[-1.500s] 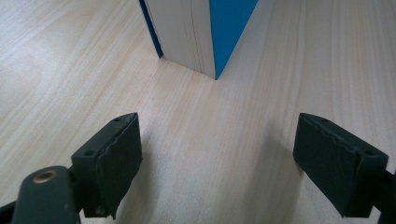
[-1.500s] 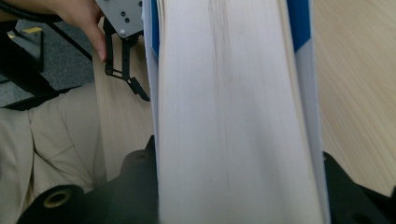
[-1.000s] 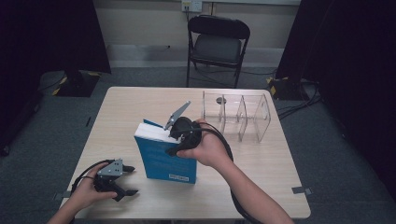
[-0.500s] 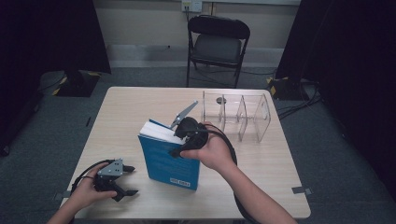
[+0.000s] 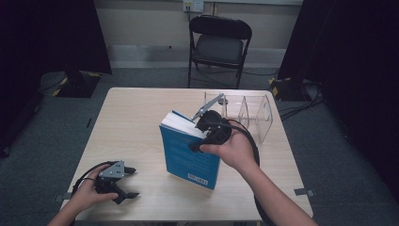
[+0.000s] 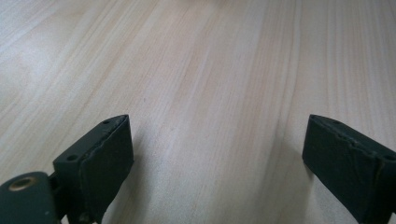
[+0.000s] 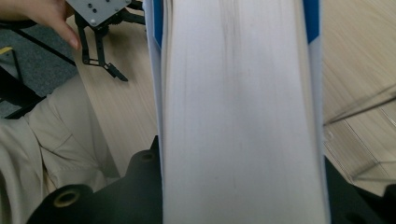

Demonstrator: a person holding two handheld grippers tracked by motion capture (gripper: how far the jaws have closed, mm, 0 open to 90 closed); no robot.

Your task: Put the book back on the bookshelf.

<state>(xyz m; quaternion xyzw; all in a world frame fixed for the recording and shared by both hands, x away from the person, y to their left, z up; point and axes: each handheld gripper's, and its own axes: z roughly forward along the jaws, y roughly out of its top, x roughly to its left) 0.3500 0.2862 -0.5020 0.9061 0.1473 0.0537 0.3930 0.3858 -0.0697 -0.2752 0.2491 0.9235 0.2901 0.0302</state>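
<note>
Book (image 5: 190, 153) hides right gripper (image 5: 207, 136) jaws clamping it; left gripper (image 5: 123, 182) jaws gape, empty.

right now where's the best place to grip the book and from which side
Across the thickness at the top page edge, coming from above. The book stands upright on the table, so its covers face outward as flat parallel faces for the pads, and the top edge is free. The right gripper is already shut on it that way, one jaw on each cover with the white pages between.
</note>
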